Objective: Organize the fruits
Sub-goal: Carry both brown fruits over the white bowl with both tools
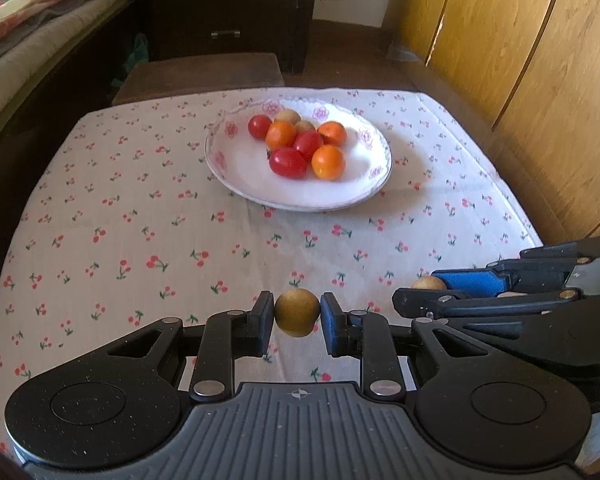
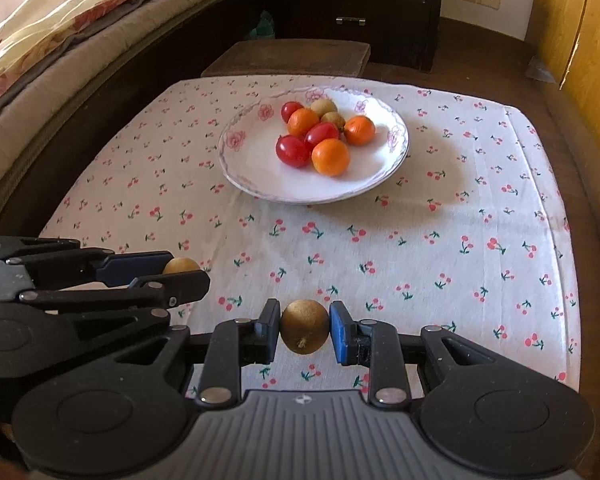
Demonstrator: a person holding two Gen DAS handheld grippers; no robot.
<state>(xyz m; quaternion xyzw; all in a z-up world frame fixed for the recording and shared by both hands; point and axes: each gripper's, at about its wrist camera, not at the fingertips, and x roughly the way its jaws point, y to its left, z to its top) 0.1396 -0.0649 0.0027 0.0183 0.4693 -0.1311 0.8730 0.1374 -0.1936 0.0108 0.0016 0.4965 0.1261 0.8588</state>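
A white flowered plate [image 1: 236, 168] [image 2: 252, 172] sits on the far half of the cherry-print tablecloth, holding red tomatoes [image 1: 287, 163] [image 2: 293, 151], orange fruits [image 1: 328, 162] [image 2: 331, 157] and two tan longans [image 1: 287, 116] [image 2: 323, 106]. My left gripper [image 1: 297, 312] is shut on a tan longan [image 1: 297, 312] above the cloth's near edge; from the right wrist view it shows at the left [image 2: 180, 270] with that longan [image 2: 181, 266]. My right gripper [image 2: 305, 327] is shut on another brown longan [image 2: 305, 327], and appears at the right of the left wrist view [image 1: 424, 288] with its fruit [image 1: 428, 282].
The tablecloth [image 1: 140, 220] covers a low table. A dark stool [image 1: 204, 74] stands behind it, then a dark drawer cabinet [image 1: 224, 4]. A bed with a flowered quilt [image 2: 60, 12] runs along the left, wooden wardrobe doors [image 1: 520, 40] along the right.
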